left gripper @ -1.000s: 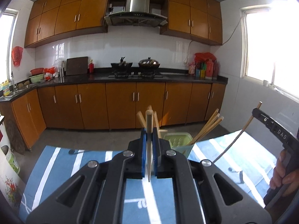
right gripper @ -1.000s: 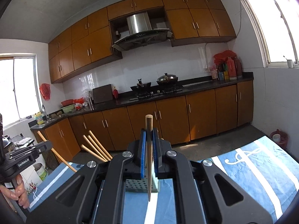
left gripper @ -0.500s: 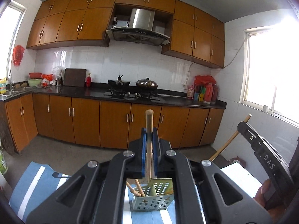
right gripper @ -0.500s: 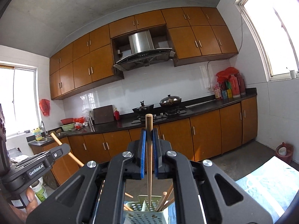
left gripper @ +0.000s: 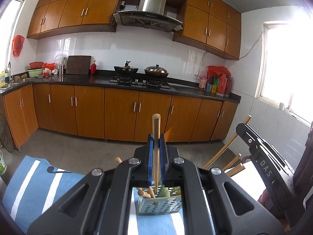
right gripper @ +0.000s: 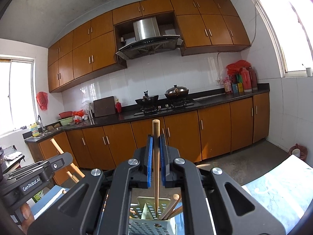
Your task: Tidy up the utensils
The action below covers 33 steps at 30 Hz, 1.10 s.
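My left tongs (left gripper: 156, 146) are clamped on a wooden chopstick (left gripper: 156, 129), my right tongs (right gripper: 156, 146) on another chopstick (right gripper: 156, 135), both upright. Below them, on the blue striped desk (left gripper: 35, 178), stands the perforated holder (right gripper: 148, 228); each chopstick's lower end hangs over its compartments, where more chopsticks (right gripper: 172, 205) lean.

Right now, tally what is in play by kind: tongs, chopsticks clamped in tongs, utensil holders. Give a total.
Tongs: 2, the left tongs and the right tongs
Clamped chopsticks: 2, the left chopstick and the right chopstick
Utensil holders: 1, the perforated holder
Total: 5
The chopsticks standing in the holder are partly hidden and are not counted.
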Tool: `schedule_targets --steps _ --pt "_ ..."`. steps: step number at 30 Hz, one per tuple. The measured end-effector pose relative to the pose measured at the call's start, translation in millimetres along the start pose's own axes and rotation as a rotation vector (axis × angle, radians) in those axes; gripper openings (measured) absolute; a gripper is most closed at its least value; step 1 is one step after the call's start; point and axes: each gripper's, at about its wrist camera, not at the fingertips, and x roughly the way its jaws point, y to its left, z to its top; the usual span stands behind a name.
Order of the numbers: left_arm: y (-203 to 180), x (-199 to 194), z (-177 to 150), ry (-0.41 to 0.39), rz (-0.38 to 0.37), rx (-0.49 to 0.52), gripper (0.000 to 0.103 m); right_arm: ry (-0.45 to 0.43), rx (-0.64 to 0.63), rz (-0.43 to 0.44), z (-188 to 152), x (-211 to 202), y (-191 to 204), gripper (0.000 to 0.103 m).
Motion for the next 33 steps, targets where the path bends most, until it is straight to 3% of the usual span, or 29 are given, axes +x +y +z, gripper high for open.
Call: schedule_targets --steps 10,12,14,15,17,21,22,27,29,33 --pt "0.9 6.8 -4.4 0.047 -0.003 -0.003 0.01 0.052 0.01 0.0 -3.5 -0.6 0.0 0.008" --pt "1.6 2.8 -3.4 0.045 -0.003 -0.005 0.03 0.056 0.01 0.003 -1.7 -4.8 -1.2 0.008" --pt "2.5 -3.5 -1.9 0.032 -0.001 -0.012 0.039 0.052 0.015 0.0 1.3 -9.5 -4.3 0.011" --pt "3.6 -7.5 -1.0 0.028 -0.003 -0.016 0.04 0.048 0.018 -0.001 3.3 -13.2 -6.2 0.014" --pt "6.9 -17.6 1.4 0.023 -0.004 -0.027 0.044 0.029 0.025 -0.006 10.2 -24.8 -10.2 0.04" --pt "15.3 -43.4 1.5 0.001 0.004 -0.033 0.057 -0.001 0.016 -0.018 16.1 -50.0 -16.3 0.045" --pt "16.9 -49.6 0.5 -0.003 0.006 -0.031 0.059 -0.003 0.021 -0.019 17.0 -58.6 -18.6 0.052" --pt "27.1 -95.5 -17.0 -0.035 0.023 -0.015 0.092 -0.013 0.013 0.001 7.5 -103.6 -18.9 0.085" --pt "28.5 -115.6 -29.7 -0.056 0.046 0.013 0.097 -0.025 -0.032 -0.005 -3.6 -121.5 -11.5 0.1" --pt "29.6 -149.9 -58.8 -0.078 0.086 0.057 0.099 -0.03 -0.13 -0.04 -28.0 -147.0 7.0 0.101"
